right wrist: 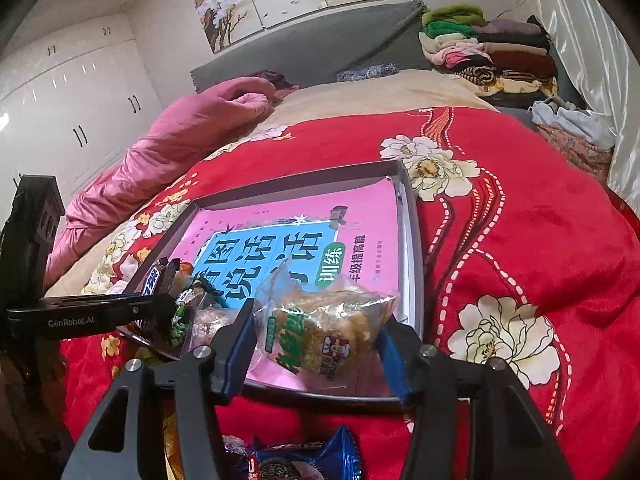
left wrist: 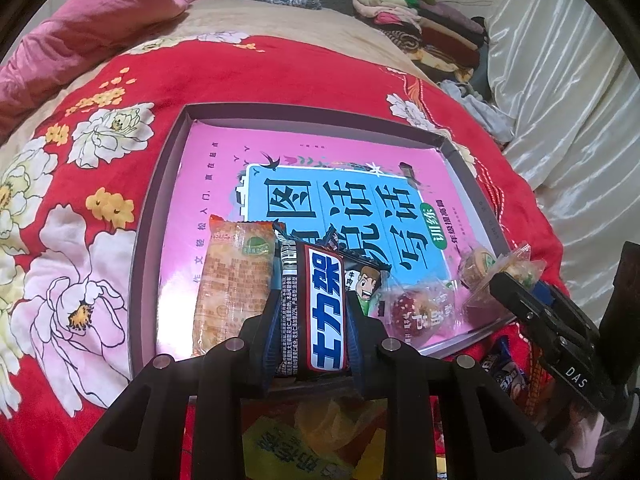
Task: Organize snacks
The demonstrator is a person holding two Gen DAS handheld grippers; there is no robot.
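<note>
A shallow grey box [left wrist: 160,184] [right wrist: 412,216] with a pink book inside lies on the red floral blanket. My left gripper [left wrist: 314,332] is shut on a Snickers bar [left wrist: 326,312] over the box's near edge. An orange cracker packet [left wrist: 234,280], a red candy [left wrist: 416,312] and a small cake [left wrist: 476,268] lie in the box. My right gripper [right wrist: 316,340] is shut on a clear-wrapped pastry [right wrist: 328,332] above the box's near right corner; it shows at the right in the left wrist view [left wrist: 516,280].
Loose snacks lie on the blanket in front of the box: a yellow packet [left wrist: 288,452], a blue Oreo packet [right wrist: 304,460]. A pink quilt [right wrist: 180,136] lies at the far left, folded clothes [right wrist: 488,52] at the far right.
</note>
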